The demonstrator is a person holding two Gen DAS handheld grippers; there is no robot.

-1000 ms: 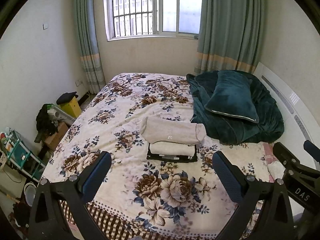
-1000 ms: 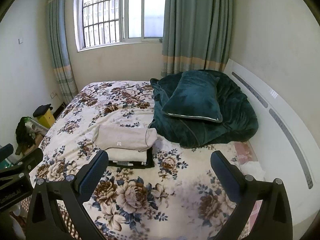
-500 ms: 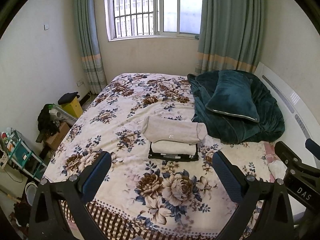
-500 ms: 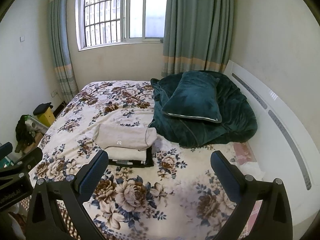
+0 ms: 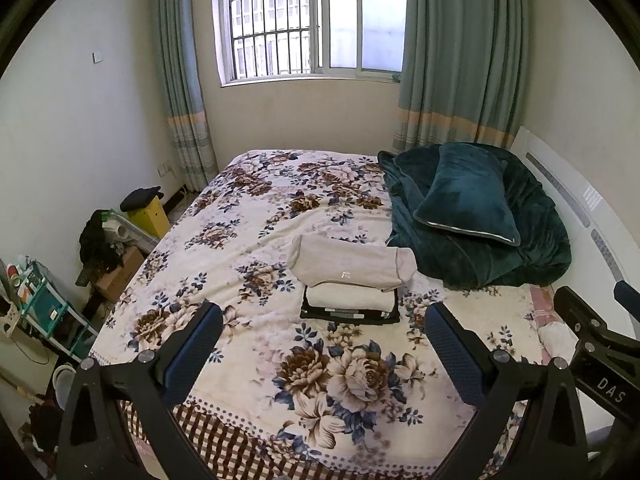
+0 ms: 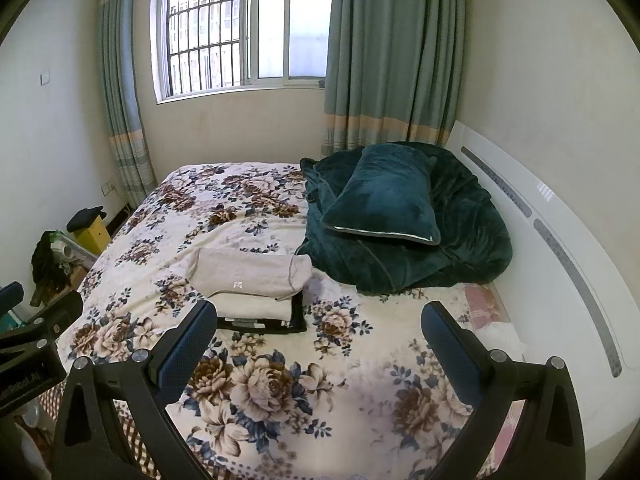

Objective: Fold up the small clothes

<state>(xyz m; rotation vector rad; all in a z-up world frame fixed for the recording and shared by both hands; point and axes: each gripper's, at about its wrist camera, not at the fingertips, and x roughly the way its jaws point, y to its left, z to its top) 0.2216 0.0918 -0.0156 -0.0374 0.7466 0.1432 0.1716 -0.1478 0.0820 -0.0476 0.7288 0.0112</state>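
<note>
In the left wrist view, the left hand-held gripper point(image 5: 322, 332) fills the lower frame with its two blue-padded fingers point(image 5: 192, 354) spread wide and holding nothing, above the near part of the bed point(image 5: 248, 248). The bed wears a cream floral blanket with a brown checked border along the bottom edge. Just above the frame's centre sits a stack of folded clothes point(image 5: 352, 280): a beige folded garment point(image 5: 352, 266) on top, a cream one point(image 5: 350, 299) under it, and a black one point(image 5: 348, 315) at the bottom. To the right of the stack, touching or nearly touching it, lies a heap of dark teal quilt point(image 5: 496, 248) with a teal pillow point(image 5: 466, 196) on top, against the white headboard point(image 5: 576, 200) at the right edge. At the lower right edge, part of the right hand-held gripper point(image 5: 600, 340) shows.

In the right wrist view, the right hand-held gripper point(image 6: 318, 330) is likewise spread wide and empty in the lower frame, its left finger overlapping the stack's near left corner in the picture. The stack point(image 6: 256, 284) sits left of centre, the quilt point(image 6: 408, 256) and pillow point(image 6: 382, 196) to its right. A barred window point(image 6: 244, 28) with grey-green curtains point(image 6: 392, 56) fills the top, and a yellow box point(image 6: 94, 234) stands beside the bed at the left edge.
</note>
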